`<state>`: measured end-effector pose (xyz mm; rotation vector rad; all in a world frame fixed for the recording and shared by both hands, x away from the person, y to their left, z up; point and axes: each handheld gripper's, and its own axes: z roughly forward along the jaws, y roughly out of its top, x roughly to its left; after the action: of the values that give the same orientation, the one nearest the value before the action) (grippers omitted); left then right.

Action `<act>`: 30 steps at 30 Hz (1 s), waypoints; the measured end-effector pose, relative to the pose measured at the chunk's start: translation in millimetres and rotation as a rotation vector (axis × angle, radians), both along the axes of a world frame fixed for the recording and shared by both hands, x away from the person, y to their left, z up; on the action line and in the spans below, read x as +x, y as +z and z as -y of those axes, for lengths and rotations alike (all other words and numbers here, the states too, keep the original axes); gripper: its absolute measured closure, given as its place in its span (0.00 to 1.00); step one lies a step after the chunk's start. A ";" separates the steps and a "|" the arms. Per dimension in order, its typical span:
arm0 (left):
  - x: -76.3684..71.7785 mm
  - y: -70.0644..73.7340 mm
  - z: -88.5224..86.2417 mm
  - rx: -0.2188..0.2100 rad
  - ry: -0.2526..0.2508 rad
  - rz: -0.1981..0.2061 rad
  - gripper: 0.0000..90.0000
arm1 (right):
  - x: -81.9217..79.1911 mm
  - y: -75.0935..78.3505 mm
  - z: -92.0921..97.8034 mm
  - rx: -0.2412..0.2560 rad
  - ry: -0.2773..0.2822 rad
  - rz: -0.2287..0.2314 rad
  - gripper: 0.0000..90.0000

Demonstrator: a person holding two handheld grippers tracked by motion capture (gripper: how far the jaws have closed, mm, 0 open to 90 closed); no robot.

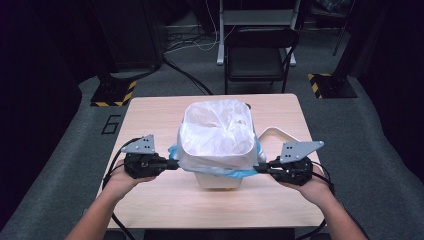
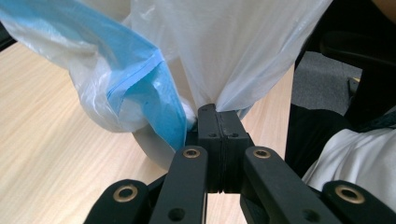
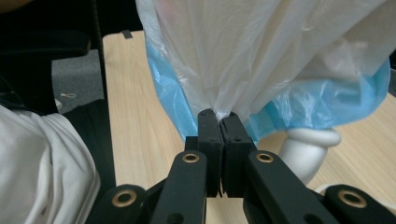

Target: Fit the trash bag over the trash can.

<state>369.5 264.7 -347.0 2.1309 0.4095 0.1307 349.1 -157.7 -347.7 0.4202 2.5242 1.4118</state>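
White, thin plastic: a bin liner (image 1: 216,135) stands puffed open around a small cream bin (image 1: 218,179) near the middle of the desk (image 1: 150,200), a little toward the near edge. Its mouth gapes upward and its skirt hangs down over the bin's sides. Beneath it a second, blue liner (image 1: 240,173) peeks out along the lower rim, bunched at both sides.

On the person's left, the left gripper (image 1: 174,164) has its fingers (image 2: 209,135) pressed fully together on a gathered pinch of the white plastic at the liner's left side; the film fans upward from that pinch, and a fold of the blue liner (image 2: 154,93) droops just beside it. On the opposite side the right gripper (image 1: 260,168) does the same, fingers (image 3: 210,135) closed tight on a tuck of white liner (image 3: 261,56), with the blue liner (image 3: 322,105) ballooning below and the bin's rounded cream rim (image 3: 310,140) just under it.

Both hands hold their grippers level, facing each other across the bin. Behind the bin a white loop-shaped handle (image 1: 280,134) lies toward the desk's right edge. Beyond the far edge, a black chair (image 1: 260,52) stands on the grey floor.
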 end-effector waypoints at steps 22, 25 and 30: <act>-2.5 -1.8 1.0 0.035 -0.007 -0.043 0.86 | 5.2 -20.3 3.3 -0.114 -0.060 -0.033 0.99; -3.2 4.6 -1.3 -0.022 -0.005 -0.081 0.65 | -1.0 -16.1 10.5 -0.054 -0.099 -0.027 0.77; -8.8 16.8 -5.5 -0.035 -0.005 -0.061 0.55 | -12.6 -7.2 21.1 0.028 -0.104 -0.022 0.65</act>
<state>360.7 270.2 -330.2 2.1053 0.4391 0.0555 336.4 -178.8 -354.9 0.5666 2.4633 1.4120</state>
